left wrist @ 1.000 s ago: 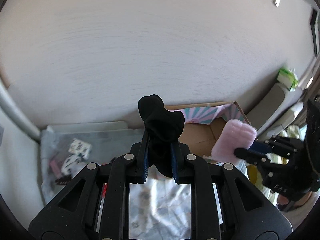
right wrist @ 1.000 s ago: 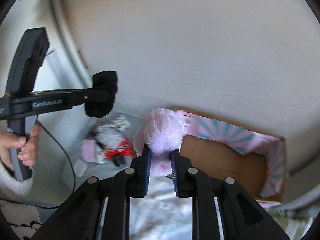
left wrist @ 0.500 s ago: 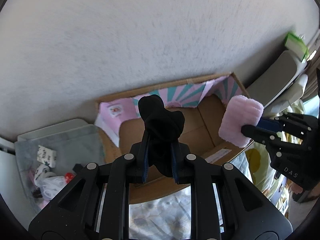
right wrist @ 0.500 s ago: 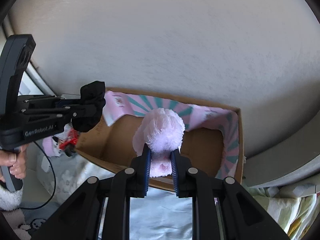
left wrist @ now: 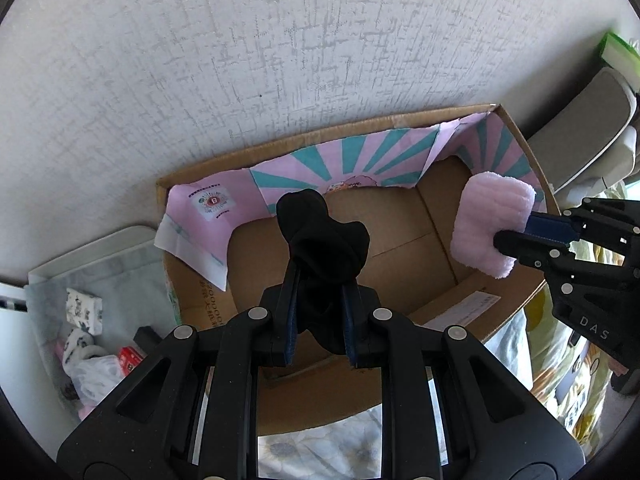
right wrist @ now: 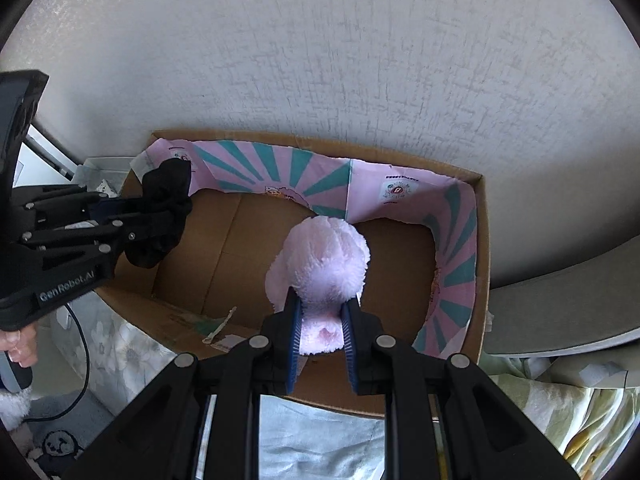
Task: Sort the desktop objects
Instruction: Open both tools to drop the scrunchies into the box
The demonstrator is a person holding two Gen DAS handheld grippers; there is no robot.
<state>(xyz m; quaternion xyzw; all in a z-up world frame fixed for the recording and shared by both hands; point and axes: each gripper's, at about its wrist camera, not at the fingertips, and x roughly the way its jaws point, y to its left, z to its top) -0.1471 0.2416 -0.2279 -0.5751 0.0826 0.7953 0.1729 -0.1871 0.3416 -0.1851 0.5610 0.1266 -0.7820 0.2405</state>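
Hovering over the cardboard box [right wrist: 482,240] with both loads, so main worry now: soft stuff snagging on the blue pads and not dropping clean on release, or the two bundles landing mixed together since both hang above the same open carton. Left gripper [left wrist: 320,300] pinching a black fabric bundle [left wrist: 320,240], crumpled, matte, floppy, bulging above the jaws. Right gripper [right wrist: 320,320] squeezing a pink fluffy item [right wrist: 324,260], plush, rounded, puffed out past the fingers. Box bottom looks bare brown card, with pink and teal paper lining [left wrist: 360,160] along the walls.
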